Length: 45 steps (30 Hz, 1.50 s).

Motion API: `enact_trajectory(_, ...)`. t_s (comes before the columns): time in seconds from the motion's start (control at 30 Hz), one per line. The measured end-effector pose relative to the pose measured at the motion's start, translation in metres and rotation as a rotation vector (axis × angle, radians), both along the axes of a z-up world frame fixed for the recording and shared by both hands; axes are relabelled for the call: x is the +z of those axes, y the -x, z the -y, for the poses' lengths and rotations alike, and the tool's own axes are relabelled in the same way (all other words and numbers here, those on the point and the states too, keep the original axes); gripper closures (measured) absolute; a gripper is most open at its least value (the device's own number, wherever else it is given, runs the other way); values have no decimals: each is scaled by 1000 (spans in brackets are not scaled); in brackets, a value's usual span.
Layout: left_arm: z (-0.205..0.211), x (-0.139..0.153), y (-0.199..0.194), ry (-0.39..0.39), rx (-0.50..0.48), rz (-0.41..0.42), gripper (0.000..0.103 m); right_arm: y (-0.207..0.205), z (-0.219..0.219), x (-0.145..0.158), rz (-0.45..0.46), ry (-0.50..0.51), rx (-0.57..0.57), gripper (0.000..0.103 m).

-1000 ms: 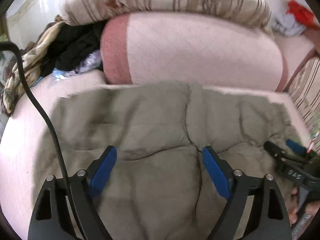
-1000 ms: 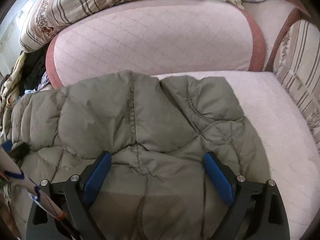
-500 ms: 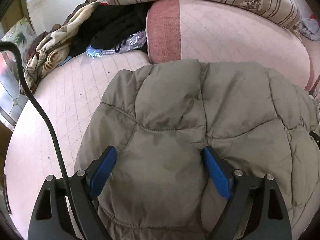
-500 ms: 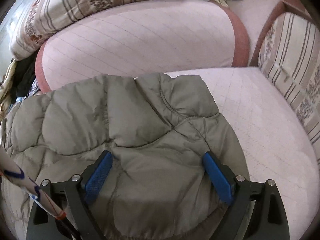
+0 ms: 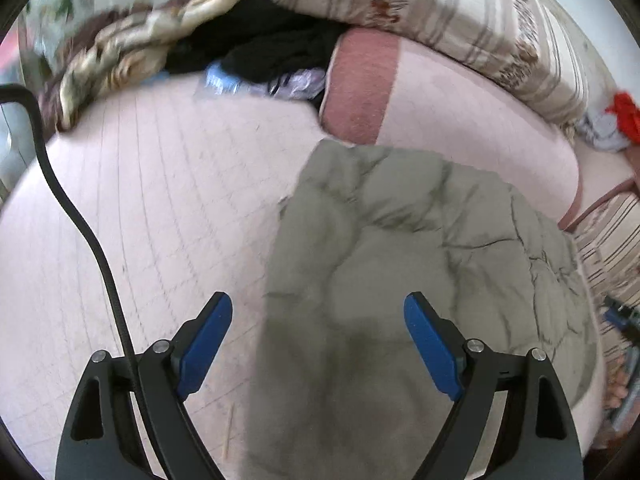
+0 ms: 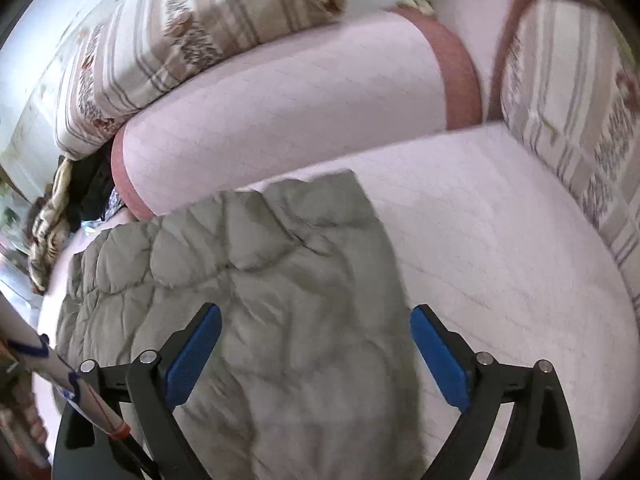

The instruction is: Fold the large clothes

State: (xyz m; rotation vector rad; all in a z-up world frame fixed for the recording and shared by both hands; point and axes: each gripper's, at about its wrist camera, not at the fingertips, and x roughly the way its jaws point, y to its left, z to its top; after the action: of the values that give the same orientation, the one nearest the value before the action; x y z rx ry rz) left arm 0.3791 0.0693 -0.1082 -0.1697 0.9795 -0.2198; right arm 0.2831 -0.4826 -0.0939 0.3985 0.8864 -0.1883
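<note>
An olive-grey quilted puffer jacket (image 5: 404,280) lies folded into a compact bundle on the pink sofa seat (image 5: 152,216); it also shows in the right wrist view (image 6: 280,296). My left gripper (image 5: 318,340) is open and empty, raised above the jacket's near left edge. My right gripper (image 6: 316,352) is open and empty, raised above the jacket's near right edge. Neither gripper touches the fabric.
A pink bolster cushion (image 5: 460,120) lies behind the jacket, with a striped floral pillow (image 5: 460,8) on top. A heap of black and patterned clothes (image 5: 168,48) sits at the far left. A striped cushion (image 6: 580,128) bounds the seat on the right.
Both grippers have pulled back and up from the jacket. The left view has swung left and the right view right, so more bare seat shows. The jaws stay open.
</note>
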Motion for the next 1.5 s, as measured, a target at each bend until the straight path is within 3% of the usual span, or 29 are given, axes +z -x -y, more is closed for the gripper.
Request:
enact_trajectory(0.1, -19, -21, -5, 98, -53, -64, 16, 7, 26, -21, -57, -64, -4, 4)
enact_trajectory(0.2, -26, -44, -12, 308, -156, -144, 16, 8, 54, -60, -98, -223, -10, 4)
enact_trajectory(0.27, -22, -58, -18, 405, -203, -180, 16, 6, 62, -83, -109, -335, 5, 2)
enact_trajectory(0.33, -12, -70, -24, 426, -222, -206, 15, 3, 68, -105, -99, -448, 11, 0)
enact_trajectory(0.43, 0, -83, -34, 429, -251, -228, 5, -3, 72, -120, -66, -552, 50, 0)
enact_trajectory(0.6, 17, -80, -33, 380, -226, -225, 2, -19, 60, -122, -59, -554, 142, 0)
enact_trajectory(0.67, 22, -72, -29, 350, -209, -212, 16, -26, 51, -121, -54, -560, 149, 7)
enact_trajectory(0.7, 24, -65, -25, 327, -207, -201, 20, -26, 50, -119, -47, -579, 150, 25)
enact_trajectory(0.77, 25, -47, -13, 288, -213, -171, 41, -20, 45, -111, -29, -608, 145, 38)
enact_trajectory(0.83, 22, -30, -1, 273, -216, -155, 51, -10, 41, -96, -13, -591, 158, 54)
enact_trajectory(0.9, 18, -13, 14, 272, -225, -145, 58, -2, 41, -80, 10, -594, 174, 57)
enact_trajectory(1.03, 11, -3, 35, 231, -214, -130, 61, 25, 32, -51, 55, -559, 223, 57)
enact_trajectory(1.1, 16, -14, 33, 146, -192, -132, 56, 31, 30, -55, 42, -533, 216, 54)
enact_trajectory(1.17, 27, -31, 21, 53, -156, -151, 40, 32, 33, -75, -3, -515, 148, 43)
enact_trajectory(1.23, 29, -39, 16, 44, -122, -144, 36, 33, 41, -95, -41, -502, 53, 16)
enact_trajectory(1.27, 26, -36, 16, 61, -107, -147, 36, 35, 45, -101, -47, -506, -2, 12)
enact_trajectory(1.37, 13, -18, 25, 87, -98, -123, 37, 50, 55, -97, -1, -543, -113, 12)
enact_trajectory(1.5, -8, 17, 45, -27, -68, 3, 37, 73, 59, -48, 67, -344, -169, 12)
